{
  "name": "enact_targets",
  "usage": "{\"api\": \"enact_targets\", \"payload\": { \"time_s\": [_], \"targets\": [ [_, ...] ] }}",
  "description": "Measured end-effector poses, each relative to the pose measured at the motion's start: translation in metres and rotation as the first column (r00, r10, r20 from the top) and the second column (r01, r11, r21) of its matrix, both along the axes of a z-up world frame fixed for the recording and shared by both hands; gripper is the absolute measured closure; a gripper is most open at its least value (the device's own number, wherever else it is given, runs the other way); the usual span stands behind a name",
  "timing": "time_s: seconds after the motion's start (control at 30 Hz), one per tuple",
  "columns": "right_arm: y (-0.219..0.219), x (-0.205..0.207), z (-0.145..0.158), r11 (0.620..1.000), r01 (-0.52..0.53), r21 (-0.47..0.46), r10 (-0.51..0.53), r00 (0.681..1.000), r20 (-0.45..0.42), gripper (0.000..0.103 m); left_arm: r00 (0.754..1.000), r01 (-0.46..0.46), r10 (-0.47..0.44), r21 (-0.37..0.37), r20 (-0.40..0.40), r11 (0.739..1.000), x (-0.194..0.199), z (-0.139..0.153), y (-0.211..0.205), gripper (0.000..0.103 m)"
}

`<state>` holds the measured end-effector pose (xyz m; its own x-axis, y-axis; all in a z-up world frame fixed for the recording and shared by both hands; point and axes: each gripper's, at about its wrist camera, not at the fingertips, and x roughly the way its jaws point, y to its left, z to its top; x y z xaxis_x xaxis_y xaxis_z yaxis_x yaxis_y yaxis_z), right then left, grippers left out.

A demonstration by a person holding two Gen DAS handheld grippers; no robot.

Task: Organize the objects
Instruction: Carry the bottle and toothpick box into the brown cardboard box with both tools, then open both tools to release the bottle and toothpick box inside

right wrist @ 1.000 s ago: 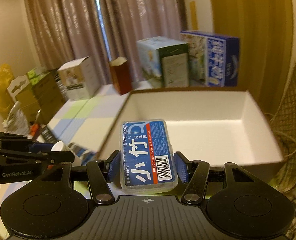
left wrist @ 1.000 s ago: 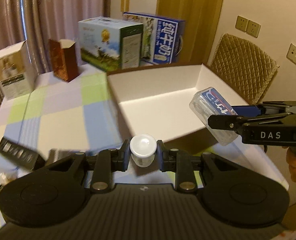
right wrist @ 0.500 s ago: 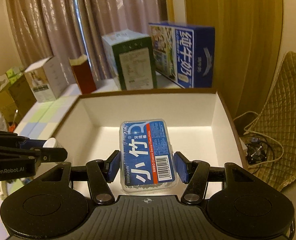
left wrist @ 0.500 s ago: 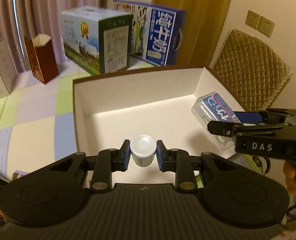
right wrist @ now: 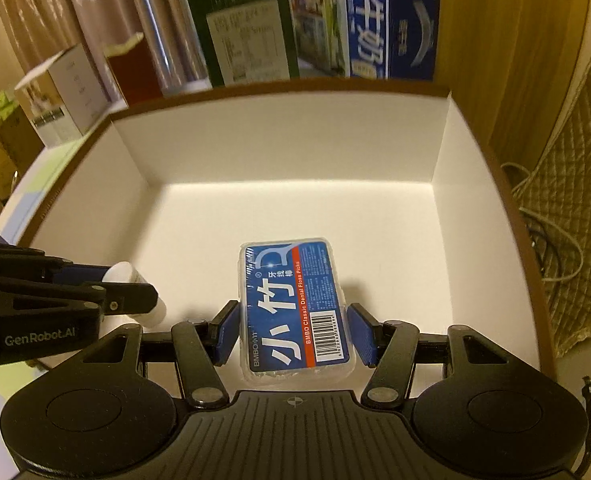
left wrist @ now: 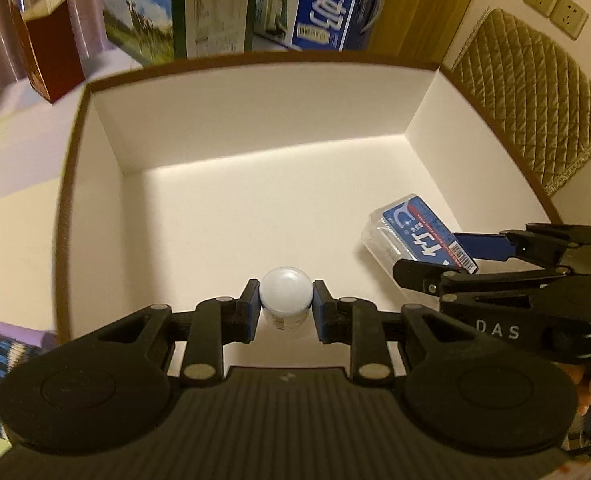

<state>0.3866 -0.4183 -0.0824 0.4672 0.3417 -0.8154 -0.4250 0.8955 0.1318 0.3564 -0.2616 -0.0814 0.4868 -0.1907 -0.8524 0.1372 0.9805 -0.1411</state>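
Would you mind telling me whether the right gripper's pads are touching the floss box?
Apart. The right wrist view shows a light gap between each blue pad and the floss box, so the right gripper is open.

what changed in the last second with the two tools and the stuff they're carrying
Both tools moved forward from the table side to over the white open box and tipped down into it. The right tool has opened: its blue pads now stand clear of the floss pick case, which had been clamped. The left tool still grips the small white bottle. The cartons behind the box stayed put.
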Motion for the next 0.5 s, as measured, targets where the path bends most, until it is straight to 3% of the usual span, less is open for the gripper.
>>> {"api": "enact_targets", "payload": {
  "time_s": [0.17,0.23,0.37,0.5],
  "targets": [
    [-0.001,0.010,-0.009,1.000,-0.009,-0.014,0.008,0.999,-0.034,0.048,1.000,0.007,-0.006,0.012,-0.027,1.000,0.008,-0.008,-0.004,0.079],
    [-0.001,0.011,-0.009,1.000,-0.016,-0.015,0.016,1.000,-0.026,0.048,1.000,0.013,-0.012,0.027,-0.026,1.000,0.009,-0.008,-0.006,0.067],
    [-0.006,0.013,-0.004,1.000,-0.010,0.012,0.010,1.000,-0.018,0.045,1.000,0.007,-0.006,0.034,-0.021,0.999,0.008,-0.005,-0.005,0.060],
    [-0.013,0.013,0.002,1.000,-0.004,0.028,0.004,1.000,-0.005,0.036,1.000,-0.005,0.005,0.047,0.000,0.999,0.004,0.002,-0.004,0.046]
  ]
}}
